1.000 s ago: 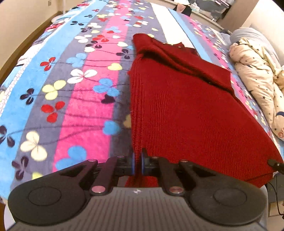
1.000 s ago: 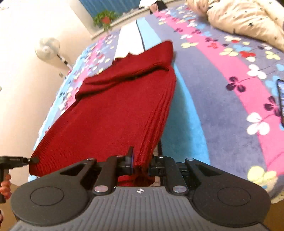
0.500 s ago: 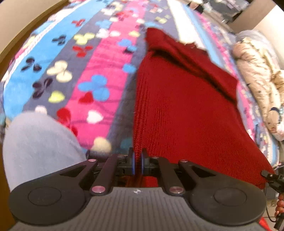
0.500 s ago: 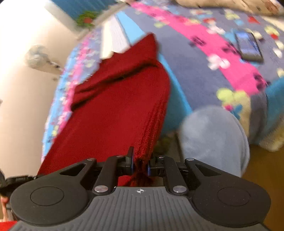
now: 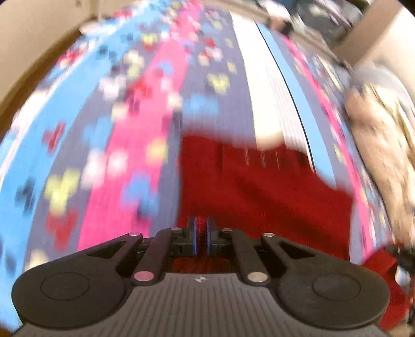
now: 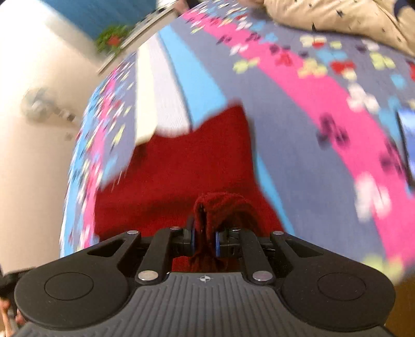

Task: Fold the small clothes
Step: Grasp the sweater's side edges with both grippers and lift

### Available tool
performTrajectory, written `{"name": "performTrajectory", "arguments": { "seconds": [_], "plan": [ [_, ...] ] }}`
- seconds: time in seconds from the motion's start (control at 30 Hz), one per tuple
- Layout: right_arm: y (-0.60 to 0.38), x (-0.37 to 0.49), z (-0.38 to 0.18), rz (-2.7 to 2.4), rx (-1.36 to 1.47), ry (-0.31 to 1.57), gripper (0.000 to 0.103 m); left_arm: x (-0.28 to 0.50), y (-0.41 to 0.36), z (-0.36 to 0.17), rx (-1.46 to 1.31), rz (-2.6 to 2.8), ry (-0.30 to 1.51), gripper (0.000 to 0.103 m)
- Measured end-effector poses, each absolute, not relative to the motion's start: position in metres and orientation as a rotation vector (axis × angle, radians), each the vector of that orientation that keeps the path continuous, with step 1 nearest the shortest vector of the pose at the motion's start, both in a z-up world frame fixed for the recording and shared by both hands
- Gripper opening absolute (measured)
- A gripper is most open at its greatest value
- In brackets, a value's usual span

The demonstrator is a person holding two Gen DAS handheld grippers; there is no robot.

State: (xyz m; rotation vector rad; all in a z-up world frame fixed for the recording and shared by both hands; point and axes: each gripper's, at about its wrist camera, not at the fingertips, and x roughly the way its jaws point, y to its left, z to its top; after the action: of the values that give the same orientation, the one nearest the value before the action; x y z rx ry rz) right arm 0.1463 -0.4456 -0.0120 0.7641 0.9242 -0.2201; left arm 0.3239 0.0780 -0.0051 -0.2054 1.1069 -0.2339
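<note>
A dark red knitted sweater (image 5: 259, 186) lies on a flowered, striped blanket (image 5: 124, 145) on a bed; both views are motion-blurred. My left gripper (image 5: 201, 233) is shut on the sweater's near left hem corner. My right gripper (image 6: 205, 238) is shut on a bunched fold of the sweater (image 6: 186, 166) at its near right corner. The sweater shows shorter than before, its far end near the white stripe (image 5: 269, 98). The right gripper with red cloth shows at the left view's right edge (image 5: 384, 261).
A beige star-print duvet (image 5: 384, 145) lies along the bed's right side, also in the right wrist view (image 6: 337, 18). A dark phone (image 6: 407, 140) lies on the blanket at right. A fan (image 6: 39, 106) and wall stand to the left.
Both grippers, still shut on the hem corners, have swung forward over the bed. The sweater now looks shorter, as if doubled over. The grey leg seen half a second ago has left view.
</note>
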Motion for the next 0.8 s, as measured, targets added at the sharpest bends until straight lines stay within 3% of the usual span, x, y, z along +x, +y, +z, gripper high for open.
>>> {"name": "performTrajectory", "arguments": {
  "seconds": [0.03,0.07,0.1,0.13,0.17,0.23,0.3,0.33,0.53,0.67,0.7,0.73,0.77,0.8],
  "plan": [
    [-0.456,0.173,-0.019,-0.270,0.776,0.916,0.014,0.356,0.068,-0.005,-0.179,-0.208,1.021,0.009],
    [-0.466,0.201,-0.027,-0.337,0.789,0.904,0.018,0.383,0.058,-0.009,-0.135,-0.171,0.946,0.026],
    [-0.474,0.226,-0.035,-0.389,0.776,0.896,0.033,0.410,0.050,-0.016,-0.087,-0.095,0.929,0.052],
    [-0.479,0.243,-0.043,-0.433,0.770,0.896,0.046,0.433,0.047,-0.023,-0.075,-0.011,0.951,0.060],
    [-0.483,0.251,-0.050,-0.486,0.766,0.882,0.070,0.451,0.048,-0.031,-0.092,0.025,0.977,0.061],
    [-0.487,0.247,-0.052,-0.478,0.773,0.797,0.071,0.455,0.055,-0.038,-0.162,-0.019,0.975,0.062],
    [-0.490,0.229,-0.058,-0.379,0.801,0.740,0.072,0.444,0.060,-0.045,-0.180,-0.091,0.963,0.078],
    [-0.492,0.220,-0.064,-0.347,0.801,0.734,0.072,0.436,0.061,-0.051,-0.166,-0.116,0.954,0.081],
    [-0.489,0.201,-0.112,-0.331,0.750,0.819,0.072,0.416,0.025,-0.084,0.012,-0.197,1.012,0.082],
    [-0.473,0.214,-0.126,-0.336,0.737,0.828,0.073,0.424,-0.014,-0.103,0.171,-0.228,1.035,0.090],
    [-0.470,0.217,-0.126,-0.329,0.716,0.828,0.068,0.427,-0.022,-0.109,0.216,-0.216,1.033,0.084],
    [-0.466,0.219,-0.125,-0.327,0.687,0.828,0.058,0.431,-0.026,-0.117,0.229,-0.206,1.032,0.068],
    [-0.463,0.220,-0.121,-0.340,0.632,0.828,0.028,0.435,-0.024,-0.122,0.202,-0.222,1.043,0.010],
    [-0.459,0.219,-0.114,-0.349,0.589,0.810,0.013,0.438,-0.019,-0.123,0.141,-0.230,1.074,0.011]
  ]
}}
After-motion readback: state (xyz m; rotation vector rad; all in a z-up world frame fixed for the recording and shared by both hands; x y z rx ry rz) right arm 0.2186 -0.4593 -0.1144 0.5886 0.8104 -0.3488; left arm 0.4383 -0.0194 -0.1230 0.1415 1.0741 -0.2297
